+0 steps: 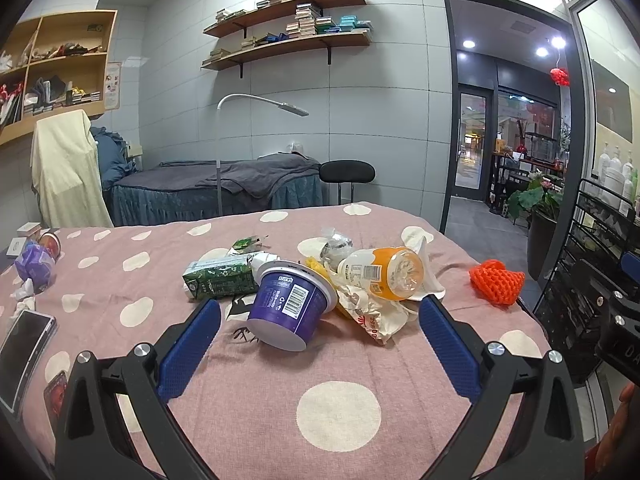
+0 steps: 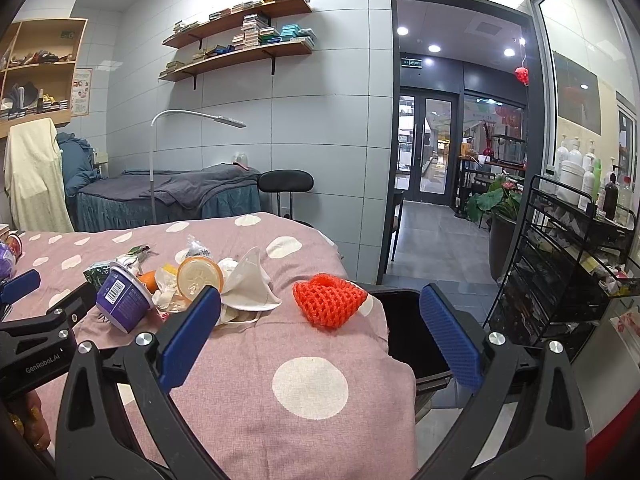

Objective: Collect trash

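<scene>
litter sits heaped mid-bed on a pink polka-dot cover, nothing collected by either tool yet. left gripper is spread wide and holds nothing; it faces a purple tub lying on its side, rim toward the pile. right gripper is likewise spread wide and empty, lined up on an orange foam net that lies apart from the heap, near the bed's right edge.

items noted in the heap: green carton behind the tub, orange bottle lying across crumpled paper, white face mask at the heap's right side. a dark bin stands just beside the bed edge, below the net.

risks, as judged:
- the tub rests on its curved wall; a pad touching one side first would likely roll it away or knock the bottle.
- the tub touches the carton and paper, so a careless close could drag neighbours along.
- the net is soft and open-weave; a shallow pinch may slip off, or snag the cover and lift cloth with it.
- the net lies near the edge, so a nudge could send it to the floor rather than the bin.
- a phone lies at the left of the cover, not trash; it should be left alone.
</scene>
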`<state>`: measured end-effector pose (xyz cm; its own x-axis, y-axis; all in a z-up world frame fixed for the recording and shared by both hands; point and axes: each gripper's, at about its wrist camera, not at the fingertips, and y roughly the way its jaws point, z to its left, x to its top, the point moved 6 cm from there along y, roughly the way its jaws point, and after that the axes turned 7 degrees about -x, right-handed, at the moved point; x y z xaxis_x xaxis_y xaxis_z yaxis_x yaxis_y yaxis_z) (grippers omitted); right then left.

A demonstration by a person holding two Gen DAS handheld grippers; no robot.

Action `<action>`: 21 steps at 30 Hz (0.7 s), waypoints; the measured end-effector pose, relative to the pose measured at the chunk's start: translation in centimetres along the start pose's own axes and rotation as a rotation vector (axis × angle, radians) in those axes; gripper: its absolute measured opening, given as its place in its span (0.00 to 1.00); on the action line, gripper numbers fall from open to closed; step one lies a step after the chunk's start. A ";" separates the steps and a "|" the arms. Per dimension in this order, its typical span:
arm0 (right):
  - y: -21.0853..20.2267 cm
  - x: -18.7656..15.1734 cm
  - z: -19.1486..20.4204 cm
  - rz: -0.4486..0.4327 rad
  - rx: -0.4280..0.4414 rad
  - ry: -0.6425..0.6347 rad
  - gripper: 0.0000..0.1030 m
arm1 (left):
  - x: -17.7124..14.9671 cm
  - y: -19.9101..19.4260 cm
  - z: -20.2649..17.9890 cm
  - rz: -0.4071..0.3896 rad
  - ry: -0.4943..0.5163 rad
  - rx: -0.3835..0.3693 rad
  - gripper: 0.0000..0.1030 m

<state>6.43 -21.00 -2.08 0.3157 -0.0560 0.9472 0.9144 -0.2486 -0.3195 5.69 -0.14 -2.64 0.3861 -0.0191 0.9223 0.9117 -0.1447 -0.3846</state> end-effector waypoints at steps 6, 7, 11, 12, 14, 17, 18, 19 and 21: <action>0.2 -0.2 0.1 0.005 0.001 0.001 0.95 | -0.1 0.1 -0.1 0.007 0.003 0.000 0.95; 0.3 -0.3 0.1 0.006 0.001 0.001 0.95 | -0.1 0.1 0.0 0.008 0.002 -0.001 0.95; 0.4 -0.3 0.3 0.006 0.002 0.000 0.95 | -0.2 0.3 0.0 0.011 -0.003 -0.002 0.95; 0.5 -0.4 0.3 0.006 0.002 0.001 0.95 | -0.2 0.3 0.0 0.010 -0.004 -0.002 0.95; 0.4 -0.3 0.2 0.005 0.002 0.001 0.95 | -0.2 0.2 0.1 0.009 -0.003 -0.001 0.95; 0.4 -0.3 0.2 0.006 0.002 0.000 0.95 | -0.2 0.2 0.1 0.010 -0.003 -0.002 0.95; 0.4 -0.3 0.2 0.005 0.002 0.000 0.95 | -0.3 0.4 0.0 0.011 -0.002 -0.002 0.95; 0.4 -0.2 0.2 0.005 0.001 0.001 0.95 | -0.2 0.4 0.0 0.011 -0.002 0.000 0.95; 0.4 -0.2 0.2 0.006 0.002 0.001 0.95 | -0.2 0.5 0.0 0.011 -0.002 -0.001 0.95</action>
<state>6.73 -20.90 -2.42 0.3208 -0.0582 0.9454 0.9130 -0.2467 -0.3250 6.06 -0.16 -3.00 0.3963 -0.0189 0.9179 0.9073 -0.1452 -0.3947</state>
